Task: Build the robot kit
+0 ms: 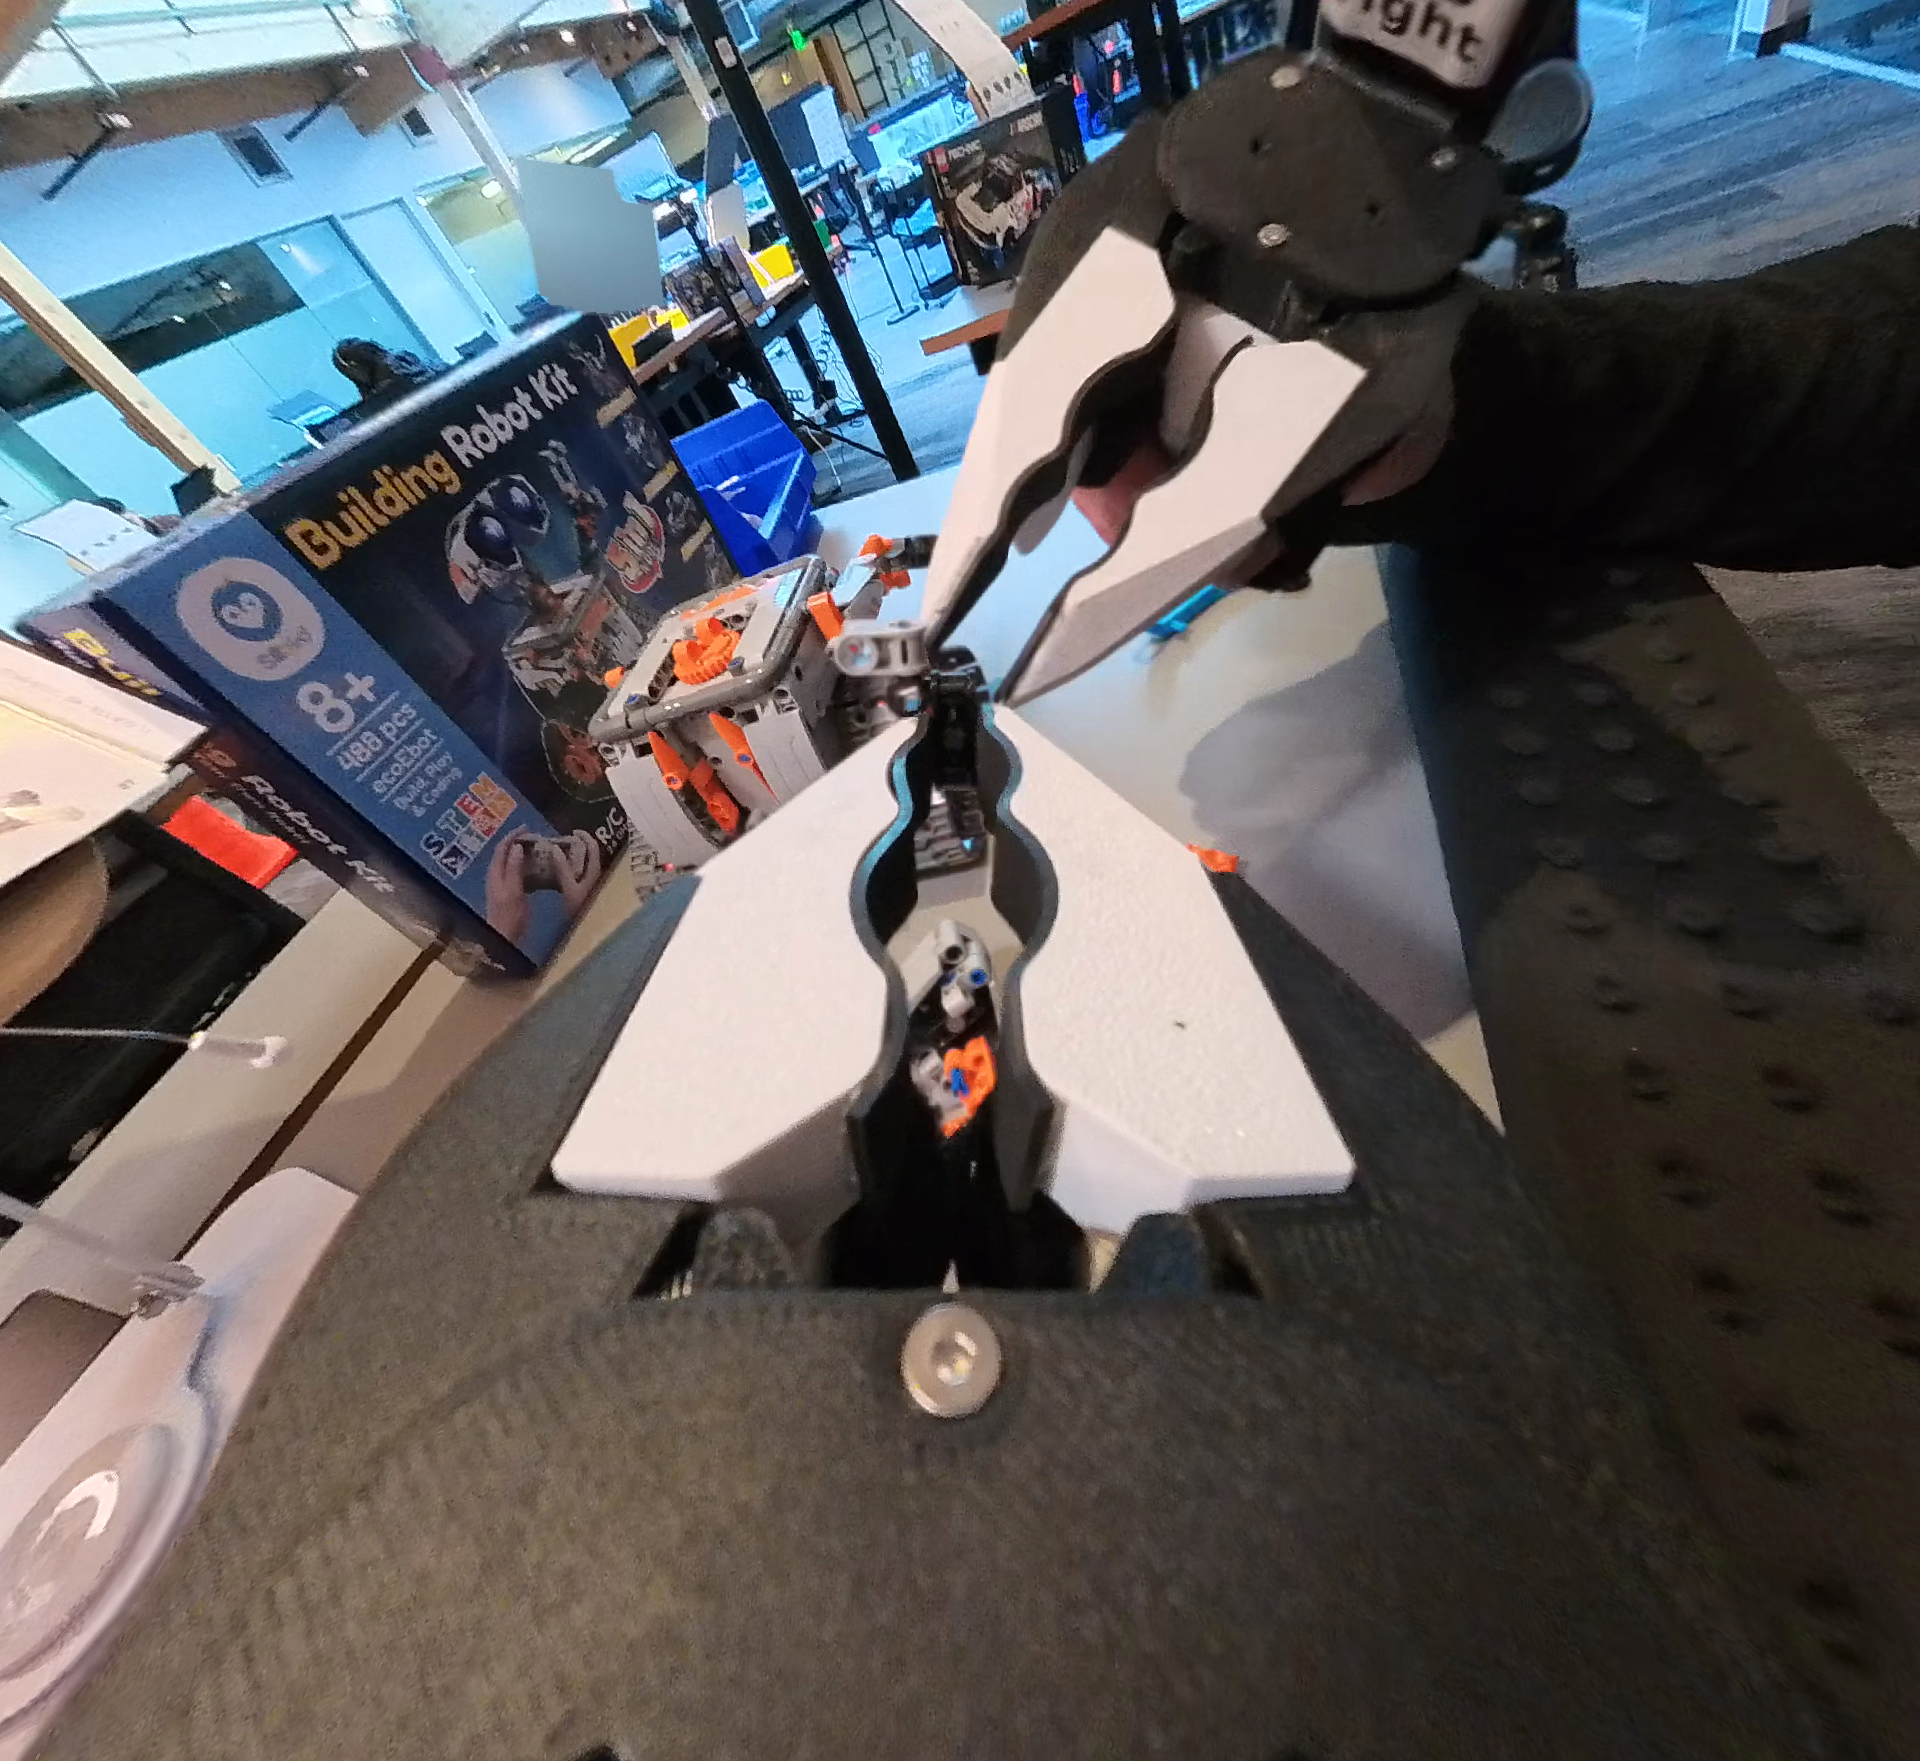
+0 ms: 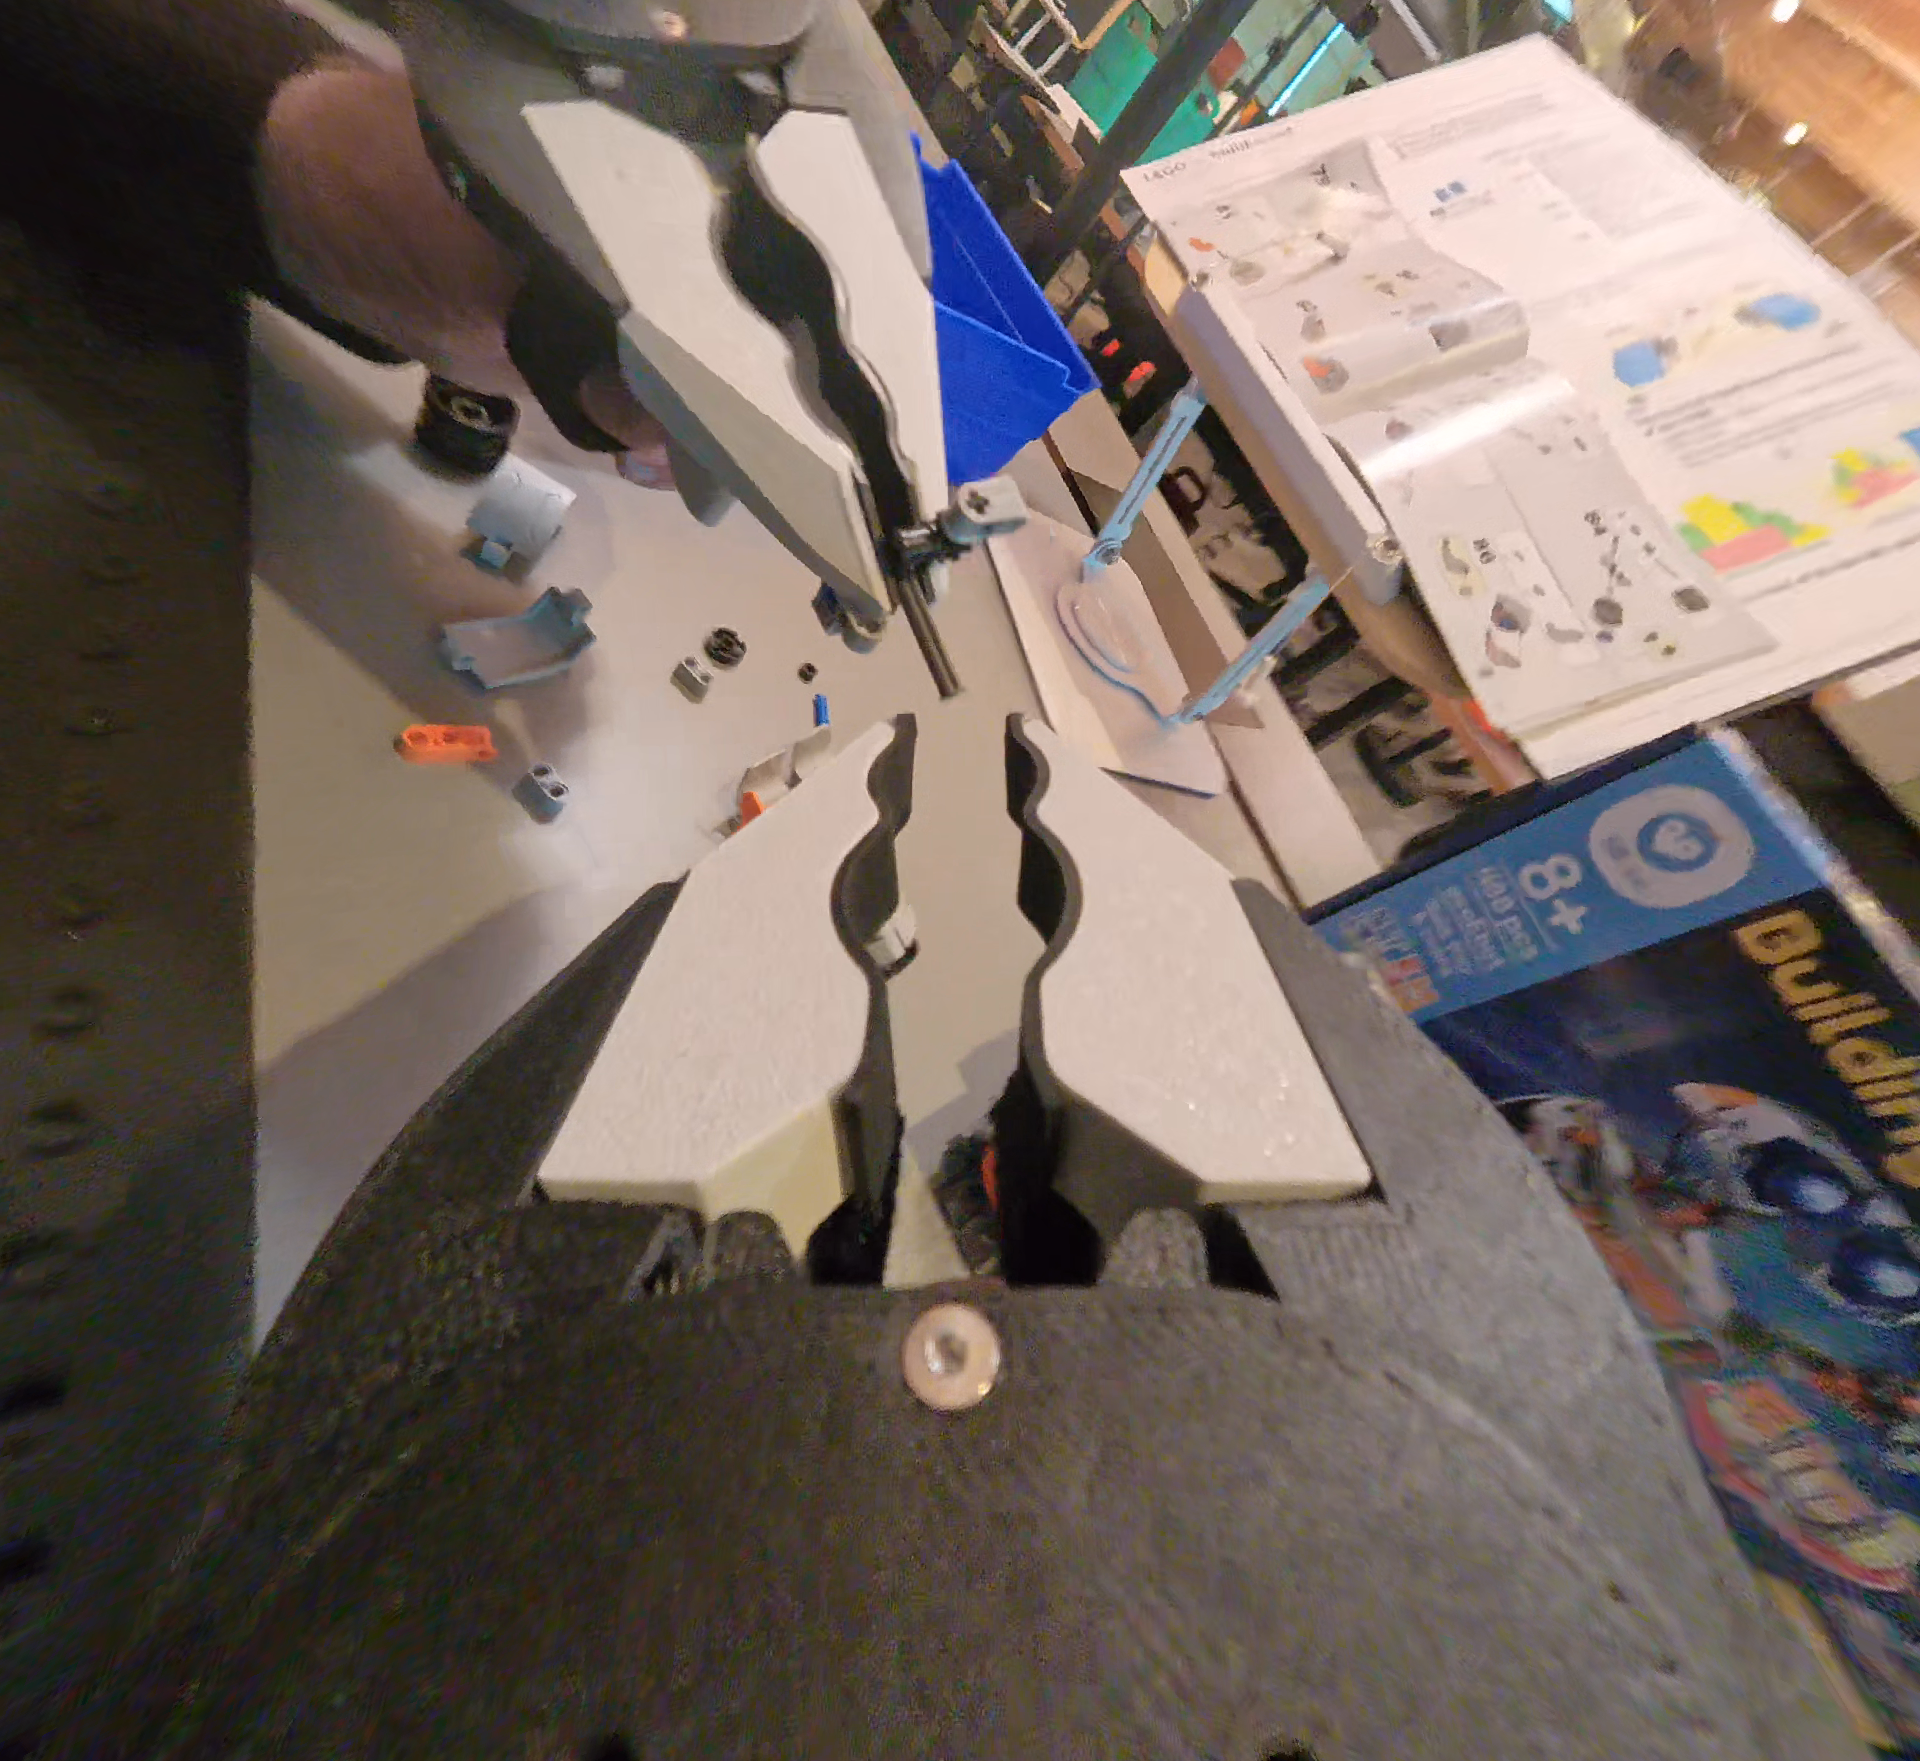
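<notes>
The left gripper is clamping its white fingers on a small black axle assembly with a grey connector, holding it above the white table; in its own view the same piece is showing at the tips of the narrow gap. The right gripper is hovering just beside that piece with its fingers apart and nothing between them; from the left wrist view it is reaching in from the far right edge of the table, a black-sleeved hand gripping it.

Behind the held piece, a partly built grey, white and orange brick robot model is sitting on the table, touching a blue printed cardboard kit box lying near the left edge. A blue plastic bin is standing at the far edge.

Loose parts are lying scattered toward the right edge: an orange beam, a pale blue curved panel, a black wheel and small grey connectors. An open instruction booklet is resting on a stand beyond the box.
</notes>
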Available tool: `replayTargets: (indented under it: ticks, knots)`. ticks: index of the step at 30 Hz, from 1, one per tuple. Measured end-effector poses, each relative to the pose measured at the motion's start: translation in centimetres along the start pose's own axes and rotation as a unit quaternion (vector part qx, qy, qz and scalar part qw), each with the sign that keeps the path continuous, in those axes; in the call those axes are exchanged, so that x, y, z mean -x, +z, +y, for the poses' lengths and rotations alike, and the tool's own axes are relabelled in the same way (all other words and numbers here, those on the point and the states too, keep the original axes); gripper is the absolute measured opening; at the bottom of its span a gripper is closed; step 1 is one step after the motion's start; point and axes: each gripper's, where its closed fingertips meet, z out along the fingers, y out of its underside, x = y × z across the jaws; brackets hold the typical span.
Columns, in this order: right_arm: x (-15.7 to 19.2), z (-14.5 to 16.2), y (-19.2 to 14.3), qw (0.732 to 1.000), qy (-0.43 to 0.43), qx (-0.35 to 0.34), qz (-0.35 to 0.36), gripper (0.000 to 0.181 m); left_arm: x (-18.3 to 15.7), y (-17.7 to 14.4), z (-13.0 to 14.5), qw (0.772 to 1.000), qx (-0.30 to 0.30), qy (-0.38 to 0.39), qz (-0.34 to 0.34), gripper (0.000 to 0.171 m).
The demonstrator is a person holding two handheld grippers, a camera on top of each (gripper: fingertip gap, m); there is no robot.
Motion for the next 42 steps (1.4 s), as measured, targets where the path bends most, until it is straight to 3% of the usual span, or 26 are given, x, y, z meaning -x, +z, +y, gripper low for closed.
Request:
replayTargets:
  ticks: [5, 10, 13, 17, 22, 29, 35, 42]
  knots:
    - [0.7, -0.9, -0.3, 0.987, 0.129, -0.052, -0.086, 0.014, -0.1, 0.0, -0.4, 1.000, -0.004, 0.024, -0.010, 0.005]
    - [2.0, -2.5, -0.3, 0.975, 0.155, -0.087, -0.130, 0.013, -0.7, 0.4, -0.4, 0.999, 0.003, 0.053, -0.012, 0.005]
    - [1.6, -2.6, -0.7, 0.977, 0.150, -0.094, -0.120, 0.012, -0.8, 0.5, -0.5, 0.997, 0.008, 0.070, -0.021, 0.004]
    - [-0.4, -1.7, -1.2, 0.969, 0.204, -0.094, -0.102, 0.017, -0.3, 0.2, -1.1, 0.996, -0.002, 0.076, -0.038, 0.004]
    - [1.6, -2.7, -0.4, 0.957, 0.221, -0.106, -0.153, 0.022, -0.8, 0.6, -0.8, 0.994, 0.011, 0.101, -0.040, 0.004]
    - [0.5, -2.0, -0.6, 0.960, 0.226, -0.098, -0.131, 0.020, -0.2, 0.7, -0.5, 0.990, 0.031, 0.121, -0.069, 0.005]
    - [1.9, -2.1, 0.2, 0.955, 0.236, -0.087, -0.158, 0.018, -0.3, 1.0, -0.2, 0.983, 0.048, 0.153, -0.084, 0.004]
    - [1.5, -1.9, 0.2, 0.933, 0.300, -0.097, -0.176, 0.019, 0.0, 1.1, -0.2, 0.967, 0.074, 0.212, -0.120, 0.004]
